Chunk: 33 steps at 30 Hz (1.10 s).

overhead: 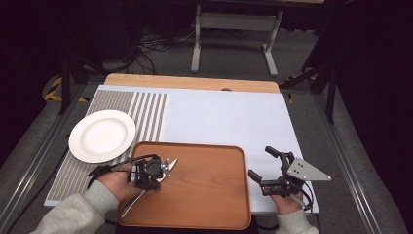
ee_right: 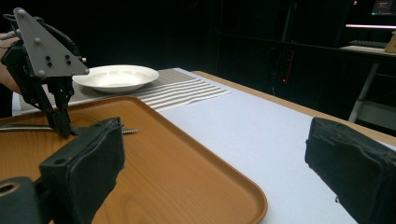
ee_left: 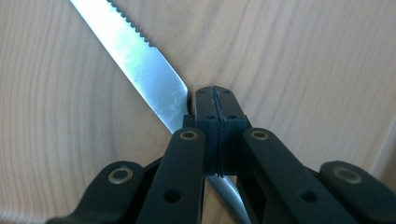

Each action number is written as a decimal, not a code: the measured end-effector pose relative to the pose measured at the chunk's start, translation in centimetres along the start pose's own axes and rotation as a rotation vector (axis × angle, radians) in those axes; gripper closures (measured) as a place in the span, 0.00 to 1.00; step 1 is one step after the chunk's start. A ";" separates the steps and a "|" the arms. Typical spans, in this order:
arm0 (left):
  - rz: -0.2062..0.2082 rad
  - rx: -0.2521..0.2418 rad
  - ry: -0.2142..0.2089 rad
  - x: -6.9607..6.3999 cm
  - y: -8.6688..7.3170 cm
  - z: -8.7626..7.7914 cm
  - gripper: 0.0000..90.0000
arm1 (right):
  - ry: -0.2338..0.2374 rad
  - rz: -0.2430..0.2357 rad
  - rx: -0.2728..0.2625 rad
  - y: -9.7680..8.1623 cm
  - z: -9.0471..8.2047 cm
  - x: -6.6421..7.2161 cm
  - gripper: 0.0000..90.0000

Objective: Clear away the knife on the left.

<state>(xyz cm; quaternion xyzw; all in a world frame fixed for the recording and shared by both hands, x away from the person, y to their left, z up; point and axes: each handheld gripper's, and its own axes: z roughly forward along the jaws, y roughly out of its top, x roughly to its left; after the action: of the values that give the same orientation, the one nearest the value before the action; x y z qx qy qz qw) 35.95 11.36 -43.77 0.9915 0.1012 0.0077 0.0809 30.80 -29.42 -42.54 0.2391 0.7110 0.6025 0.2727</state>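
Note:
A table knife (overhead: 171,163) lies on the brown wooden tray (overhead: 209,190), handle toward the near left corner, serrated blade (ee_left: 140,65) pointing toward the tray's middle. My left gripper (overhead: 162,170) points down at the knife. Its jaws are pressed together with nothing between them, and the tips (ee_left: 215,100) rest against the blade's edge; the blade runs beside and under them. In the right gripper view the left gripper (ee_right: 63,128) stands on the knife (ee_right: 23,127). My right gripper (overhead: 261,162) is open and empty, just right of the tray (ee_right: 163,163), its jaws (ee_right: 215,133) spread wide above the white mat.
A white plate (overhead: 102,135) sits on the striped placemat (overhead: 146,112) left of the tray, and is also in the right gripper view as a plate (ee_right: 116,77). The white mat (overhead: 234,117) stretches behind and right of the tray. The table's wooden edge (overhead: 190,80) lies at the far side.

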 end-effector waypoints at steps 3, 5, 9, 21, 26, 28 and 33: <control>-0.004 -0.005 0.004 0.1 -0.2 0.0 1.00 | -0.001 -0.004 -0.001 0.0 0.0 0.0 0.06; -0.010 -0.002 0.007 0.2 -0.4 0.0 1.00 | -0.001 -0.008 -0.001 0.0 0.0 0.0 0.06; -0.020 -0.003 0.011 0.4 -0.7 -0.1 1.00 | 0.000 -0.005 0.000 0.0 0.1 0.0 0.06; -0.054 0.003 0.018 1.2 -1.5 -0.2 1.00 | 0.004 -0.006 -0.001 0.0 0.2 0.0 0.06; -0.077 0.000 0.023 1.5 -1.9 -0.3 1.00 | 0.003 -0.007 -0.001 0.0 0.2 0.0 0.06; -0.077 -0.001 0.023 1.6 -2.0 -0.3 1.00 | 0.001 -0.002 -0.001 0.0 0.2 0.0 0.06; -0.090 0.005 0.026 1.9 -2.4 -0.4 1.00 | 0.001 -0.004 -0.002 0.0 0.2 0.0 0.06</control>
<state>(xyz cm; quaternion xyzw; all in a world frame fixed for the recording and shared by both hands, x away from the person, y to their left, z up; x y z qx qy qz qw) 37.38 14.10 -43.78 0.9860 0.1466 0.0165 0.0774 30.98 -29.27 -42.60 0.2371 0.7111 0.6026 0.2737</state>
